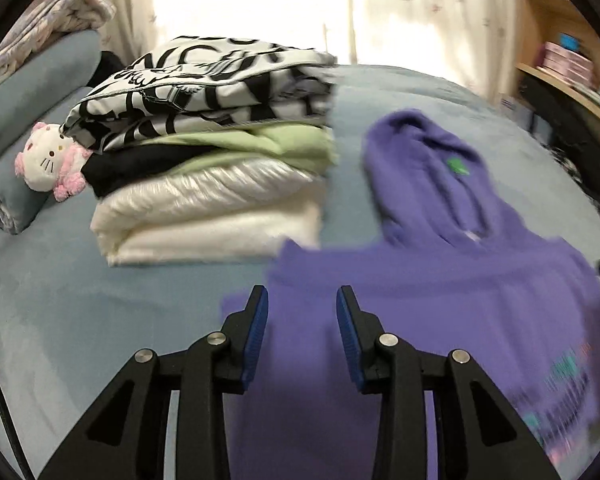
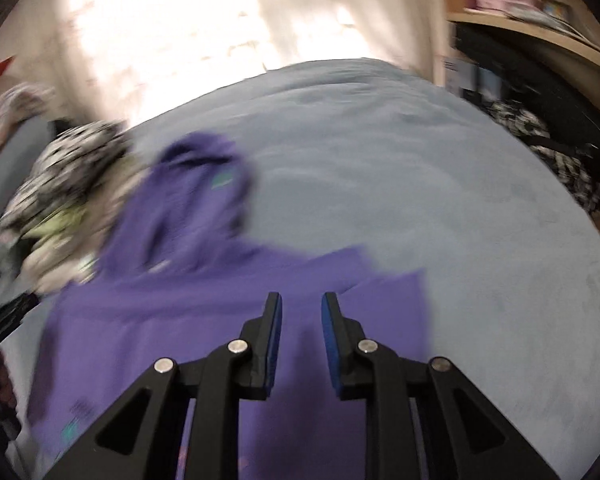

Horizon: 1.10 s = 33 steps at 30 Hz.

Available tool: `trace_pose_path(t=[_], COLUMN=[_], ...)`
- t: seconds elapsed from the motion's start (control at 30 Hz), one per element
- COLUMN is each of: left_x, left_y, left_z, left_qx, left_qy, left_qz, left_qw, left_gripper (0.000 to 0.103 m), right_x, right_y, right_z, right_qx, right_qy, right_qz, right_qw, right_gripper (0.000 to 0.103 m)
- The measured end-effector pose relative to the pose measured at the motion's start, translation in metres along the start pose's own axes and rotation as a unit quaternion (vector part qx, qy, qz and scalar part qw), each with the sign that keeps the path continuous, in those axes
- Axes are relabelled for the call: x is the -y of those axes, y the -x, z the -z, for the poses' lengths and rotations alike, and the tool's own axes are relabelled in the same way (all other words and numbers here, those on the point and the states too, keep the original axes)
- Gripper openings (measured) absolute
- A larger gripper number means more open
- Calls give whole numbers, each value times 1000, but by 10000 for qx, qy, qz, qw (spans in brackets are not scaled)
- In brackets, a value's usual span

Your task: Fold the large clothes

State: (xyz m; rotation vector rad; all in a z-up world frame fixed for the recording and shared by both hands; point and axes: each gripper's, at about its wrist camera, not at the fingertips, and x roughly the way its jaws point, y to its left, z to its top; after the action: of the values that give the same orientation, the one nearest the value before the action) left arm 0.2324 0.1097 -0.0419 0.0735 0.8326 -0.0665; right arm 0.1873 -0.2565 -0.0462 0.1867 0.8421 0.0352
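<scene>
From your left wrist camera, your left gripper (image 1: pixel 302 300) hangs over the near left part of the purple hoodie (image 1: pixel 452 304), which lies spread on the grey-blue bed cover (image 1: pixel 80 312). The fingers stand well apart, blue pads (image 1: pixel 256 336) facing each other, with nothing between them but the view down onto purple cloth; whether the tips touch the fabric you cannot tell. The hood lies flat beyond the body, pointing toward the curtain (image 1: pixel 260 12), with a small green patch on it. To the left of the hoodie, just beside its shoulder, sits a stack of folded clothes (image 1: pixel 208 152): a black-and-white lettered piece on top, then green, black and a shiny white one at the bottom. A white and pink plush cat (image 1: pixel 50 158) leans against the stack's left side, next to grey-blue pillows (image 1: pixel 32 108). A wooden shelf (image 1: pixel 560 72) stands at the far right.

From your right wrist camera (this one is heavily blurred), your right gripper (image 2: pixel 302 308) is over the right side of the hoodie (image 2: pixel 204 320), near its right edge. Its fingers are parted too, a little narrower than the left pair, and grip nothing. The bare bed cover (image 2: pixel 440 200) stretches away to the right, the stack (image 2: pixel 68 196) smears at far left, and a dark patterned heap (image 2: pixel 552 152) lies off the bed's right edge.
</scene>
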Motion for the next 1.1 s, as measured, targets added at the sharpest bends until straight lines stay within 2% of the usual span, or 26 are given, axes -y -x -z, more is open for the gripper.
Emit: trace_pose_path(t=[0.13, 0.23, 0.3, 0.37, 0.43, 0.53, 0.57, 0.6, 0.63, 0.67, 0.7, 0.83, 0.93, 1.1], left_x=[24, 31, 23, 5, -11, -24, -24, -25, -26, -29, -33, -47, -45, -41], left_y=[28, 37, 37, 35, 40, 51, 54, 54, 53, 51, 50, 52, 57, 64], left_z=[42, 74, 92, 114, 128, 137, 138, 139, 140, 140, 141, 145, 146, 145], left_qx=[-180, -235, -365, -583, -524, -462, -448, -457, -481, -503, -501, -563, -543, -494], left_qy=[133, 243, 412, 725, 949, 1027, 1004, 965, 923, 938, 1039, 1503, 1487, 1398], left_qz=[305, 111, -108, -411, -414, -174, -195, -338, -646, -763, -743, -520, -578, -628], left_qw=[9993, 9994, 9984, 9948, 9933, 9935, 9937, 9937, 9925, 9914, 9905, 9857, 9857, 9870], left_gripper=[34, 34, 34, 34, 34, 34, 34, 36, 41, 50, 50, 50, 50, 50], right_x=[-49, -73, -75, -61, -36, 3, 16, 31, 46, 59, 69, 70, 64, 73], right_y=[10, 10, 9, 9, 16, 32, 38, 43, 50, 55, 60, 63, 64, 68], right_z=[39, 70, 87, 102, 108, 118, 121, 122, 123, 125, 125, 130, 134, 141], right_qx=[-308, -550, -623, -769, -783, -700, -653, -597, -537, -496, -462, -394, -392, -374], right_qy=[283, 474, 601, 510, 246, 101, -6, -132, -295, -512, -673, -664, -511, -782], right_qz=[-592, -753, -607, -451, -485, 206, 328, 513, 663, 696, 682, 821, 963, 792], right_qw=[9974, 9945, 9944, 9947, 9954, 9973, 9973, 9968, 9959, 9950, 9943, 9936, 9933, 9931], right_gripper=[20, 20, 20, 20, 19, 19, 19, 19, 19, 19, 19, 19, 20, 20])
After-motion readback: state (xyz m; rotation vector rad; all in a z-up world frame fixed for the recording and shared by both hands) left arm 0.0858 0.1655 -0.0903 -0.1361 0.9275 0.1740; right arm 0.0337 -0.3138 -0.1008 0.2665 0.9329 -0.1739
